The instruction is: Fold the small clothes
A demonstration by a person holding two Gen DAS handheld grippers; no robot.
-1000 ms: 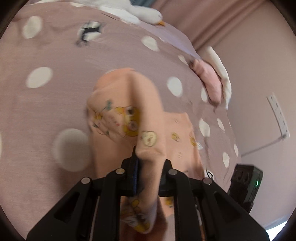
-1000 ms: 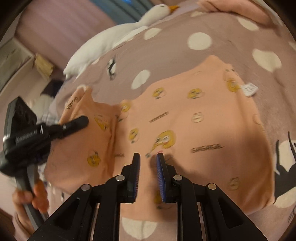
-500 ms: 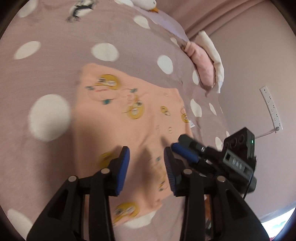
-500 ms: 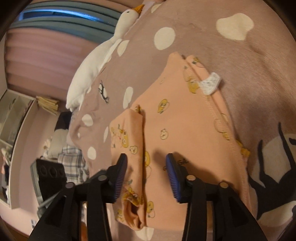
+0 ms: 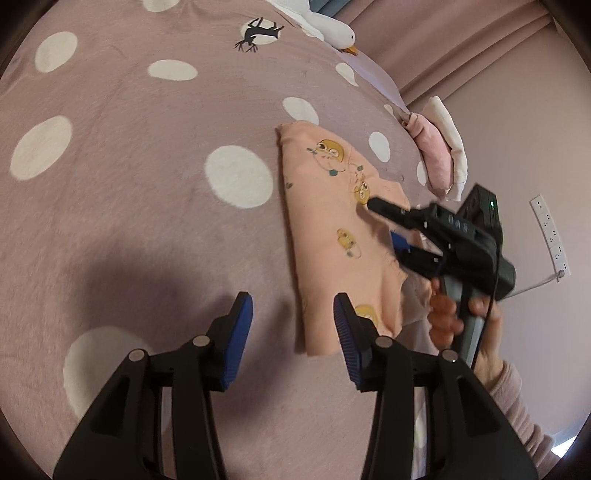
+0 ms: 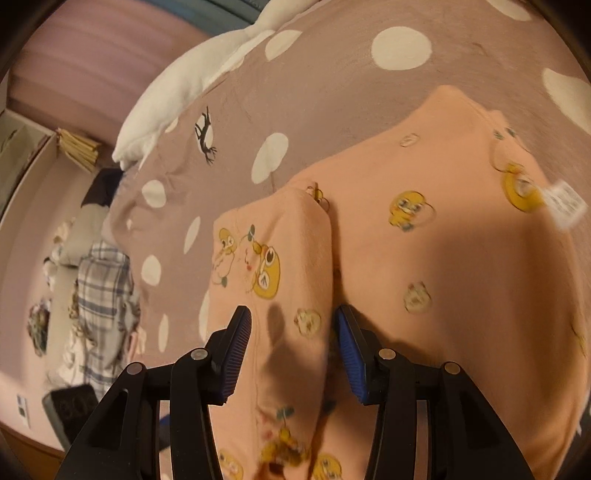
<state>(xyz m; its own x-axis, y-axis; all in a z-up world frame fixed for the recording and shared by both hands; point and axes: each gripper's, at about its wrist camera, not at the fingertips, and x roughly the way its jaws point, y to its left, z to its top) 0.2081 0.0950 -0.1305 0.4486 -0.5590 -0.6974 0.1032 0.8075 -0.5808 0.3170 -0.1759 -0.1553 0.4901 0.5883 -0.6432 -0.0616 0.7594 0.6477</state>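
A bed [image 5: 129, 229] covered in mauve fabric with white dots carries a peach cartoon-print garment [image 5: 332, 236] lying flat, and a white plush goose [image 5: 332, 33] at its far edge.

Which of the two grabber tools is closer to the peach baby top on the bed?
Right. The right gripper hangs directly over the peach top. The left gripper, jaws opening and empty, sits off its edge over the dotted blanket.

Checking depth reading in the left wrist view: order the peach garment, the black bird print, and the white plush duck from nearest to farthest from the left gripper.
1. The peach garment: just right of the left gripper, beside its right finger.
2. The black bird print: far up the polka-dot blanket, near the top centre.
3. The white plush duck: at the blanket's far edge, just beyond the print.
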